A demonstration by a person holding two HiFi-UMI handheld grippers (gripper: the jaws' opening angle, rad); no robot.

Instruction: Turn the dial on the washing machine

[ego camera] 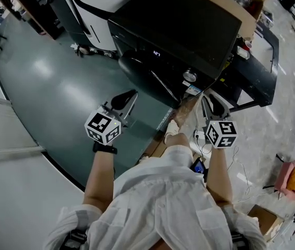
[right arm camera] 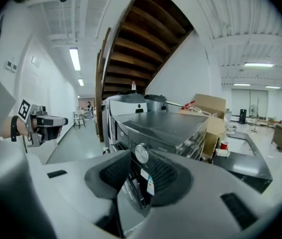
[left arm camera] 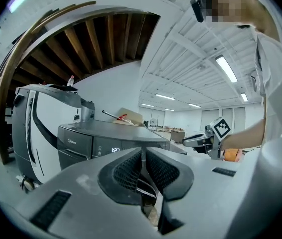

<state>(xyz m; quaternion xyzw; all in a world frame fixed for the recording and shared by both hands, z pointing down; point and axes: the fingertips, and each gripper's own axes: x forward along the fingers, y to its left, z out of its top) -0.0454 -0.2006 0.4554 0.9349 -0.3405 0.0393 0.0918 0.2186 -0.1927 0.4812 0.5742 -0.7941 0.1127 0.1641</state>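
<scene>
Both forearms reached forward, bare below rolled white sleeves. I had my left tool point(ego camera: 131, 94) point(left arm camera: 143, 154) over the grey-green floor point(ego camera: 59, 92), pads pressed together with nothing between them. My right tool point(ego camera: 208, 99) point(right arm camera: 137, 159) sat beside it, well apart, its pads parted by a narrow gap and empty. That gap framed the round silver dial point(ego camera: 189, 76) point(right arm camera: 141, 154) further off, not touched. The dial sat at the front right corner of the dark washing machine point(ego camera: 179, 30) point(right arm camera: 166, 126), near the right tool.
</scene>
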